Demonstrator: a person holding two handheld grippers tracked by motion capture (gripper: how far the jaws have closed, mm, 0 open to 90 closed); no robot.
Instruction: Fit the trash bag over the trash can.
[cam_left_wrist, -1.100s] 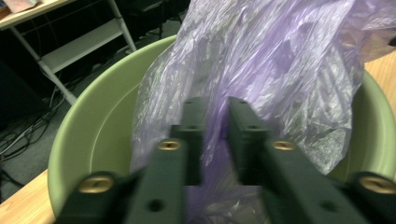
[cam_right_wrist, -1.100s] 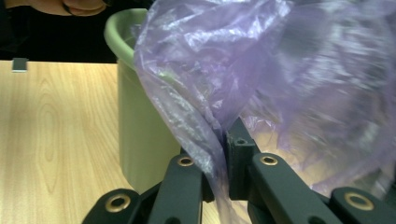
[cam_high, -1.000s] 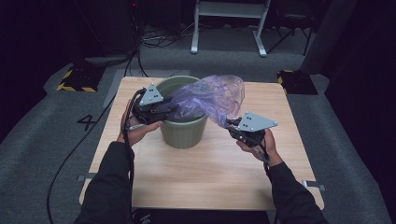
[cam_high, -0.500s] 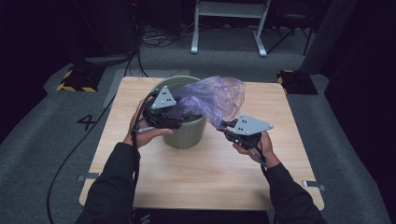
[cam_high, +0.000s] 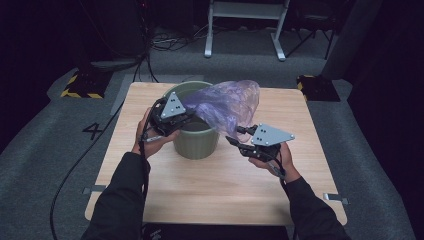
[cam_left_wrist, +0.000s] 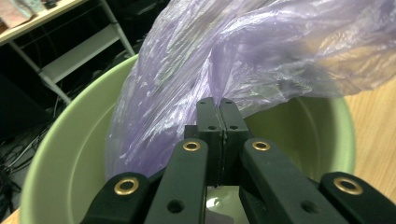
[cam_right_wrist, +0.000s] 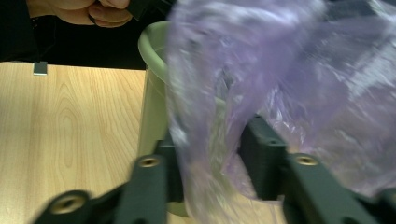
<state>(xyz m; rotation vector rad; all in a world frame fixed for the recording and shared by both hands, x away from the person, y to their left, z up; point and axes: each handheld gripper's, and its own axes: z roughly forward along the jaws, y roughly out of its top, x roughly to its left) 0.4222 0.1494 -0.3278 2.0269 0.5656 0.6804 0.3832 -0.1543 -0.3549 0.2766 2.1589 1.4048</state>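
The wooden table (cam_high: 165, 200) fills the middle of the high view, its lower half bare, dark floor all round its edges. On it, left of centre, stands the green bin (cam_high: 196, 142), upright, its mouth open to the camera. Over the bin's upper right rim billows the purple plastic bag (cam_high: 227, 102), puffed out toward the frame's centre; in the left gripper view the bag (cam_left_wrist: 196, 70) drops into the bin (cam_left_wrist: 74, 135) along the far wall, so one side is inside while the bulk hangs outside.

Judging by this, lining the bin is partly done: the bag is at the mouth and one edge is anchored, but it isn't spread around the rim and the right side is loose.

The left gripper (cam_high: 187, 116), at the bin's left rim, has just closed; its pads meet with a fold of bag film pinched at their tips (cam_left_wrist: 217, 109). The right gripper (cam_high: 239, 137), right of the bin, has just been opening; in its own view the jaws stand apart with bag film (cam_right_wrist: 205, 140) draped between them, not clamped.

Room to move: bare tabletop lies below and right of the bin, so the right hand (cam_high: 277, 160) can swing wide. The bin sits well in from the table's edges, though a tug on the bag could tip it
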